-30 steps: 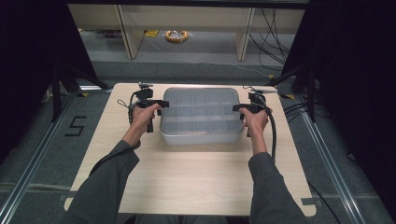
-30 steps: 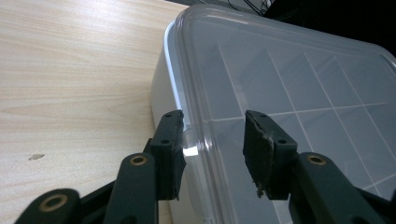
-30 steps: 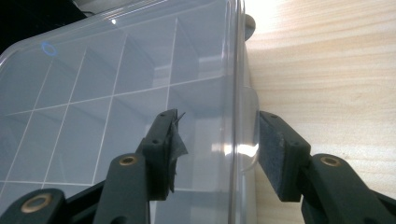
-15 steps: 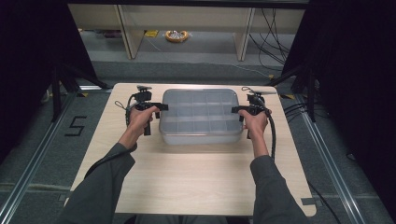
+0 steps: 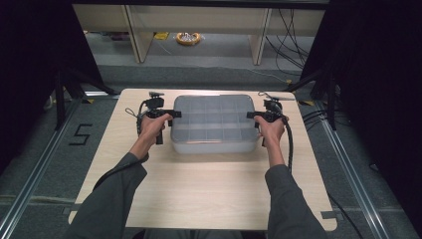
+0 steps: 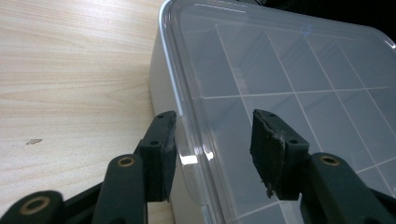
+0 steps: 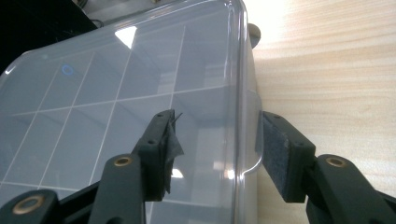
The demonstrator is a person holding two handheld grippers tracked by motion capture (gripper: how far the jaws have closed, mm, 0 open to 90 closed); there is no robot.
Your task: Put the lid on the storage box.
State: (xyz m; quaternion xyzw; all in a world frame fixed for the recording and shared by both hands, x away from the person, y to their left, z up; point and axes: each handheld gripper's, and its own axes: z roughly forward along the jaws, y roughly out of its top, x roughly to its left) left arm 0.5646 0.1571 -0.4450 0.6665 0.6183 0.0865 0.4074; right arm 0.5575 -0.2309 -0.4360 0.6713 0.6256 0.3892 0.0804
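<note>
Pale wood grain runs across the light wooden table (image 5: pixel 209 189), and on its far half, centred between the person's hands, sits the clear rectangular plastic organiser box (image 5: pixel 215 123) with its transparent lid and a grid of inner dividers.

At the box's left end, the left gripper (image 6: pixel 212 140) straddles the lid's rim: one black jaw sits outside against the box's side wall, the other hovers above the lid, with a clear gap between them, so it is spread apart and grips nothing yet. A small clear tab on the lid edge lies just between the jaws.

Across the lid the compartments look empty, so I judge the box light. The plastic is stiff but smooth and glossy, likely slippery under the pads, and thin enough to flex or crack if squeezed hard.

At the right end, the right gripper (image 7: pixel 215 144) mirrors this: one jaw over the lid, the other outside the wall, parted wide around the rim and a similar tab, holding nothing.

The raised rim or tabs at both short ends seem the best holds, pinched evenly so the box stays level.
</note>
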